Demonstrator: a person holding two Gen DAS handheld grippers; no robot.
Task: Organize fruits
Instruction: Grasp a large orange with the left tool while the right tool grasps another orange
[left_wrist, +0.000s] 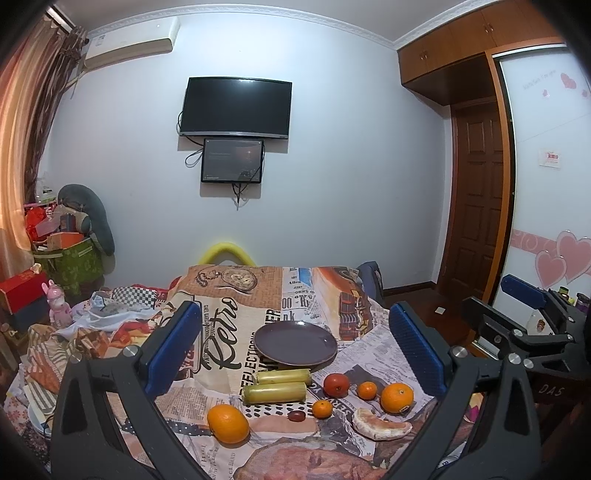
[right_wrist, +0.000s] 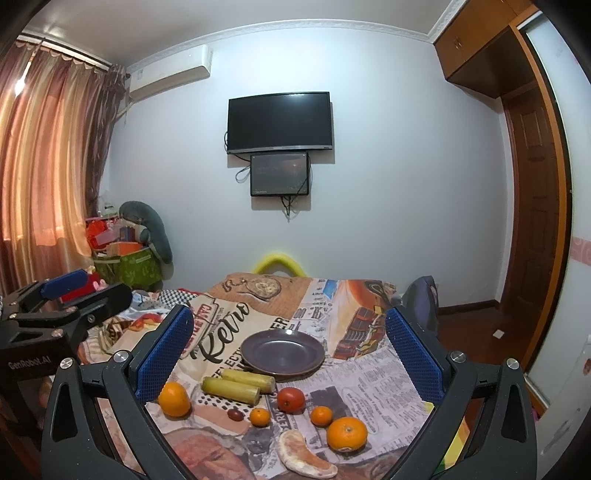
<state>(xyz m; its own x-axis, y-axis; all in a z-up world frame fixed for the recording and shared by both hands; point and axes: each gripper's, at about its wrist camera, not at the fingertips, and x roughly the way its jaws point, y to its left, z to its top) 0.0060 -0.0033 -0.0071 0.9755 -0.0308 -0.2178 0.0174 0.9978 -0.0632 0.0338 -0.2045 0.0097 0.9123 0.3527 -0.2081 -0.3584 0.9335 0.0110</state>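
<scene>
left hand-held gripper (left_wrist: 295, 354): hovering, jaws wide, holding nothing
right hand-held gripper (right_wrist: 290, 354): same, wide, empty
fruit: oranges (right_wrist: 346, 434), tomato (right_wrist: 291, 399) lying on surface (right_wrist: 369, 376), near plate (right_wrist: 282, 350)
step: looks like pre-grasp; next probably calling for descending on one fruit, closing

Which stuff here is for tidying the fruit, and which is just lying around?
For the job:
- purple plate
- two big oranges
- two small mandarins
- tomato
- two sugarcane pieces
- pomelo segment
- small dark fruit

Just lying about:
- TV
- pink bunny toy
- green box
</scene>
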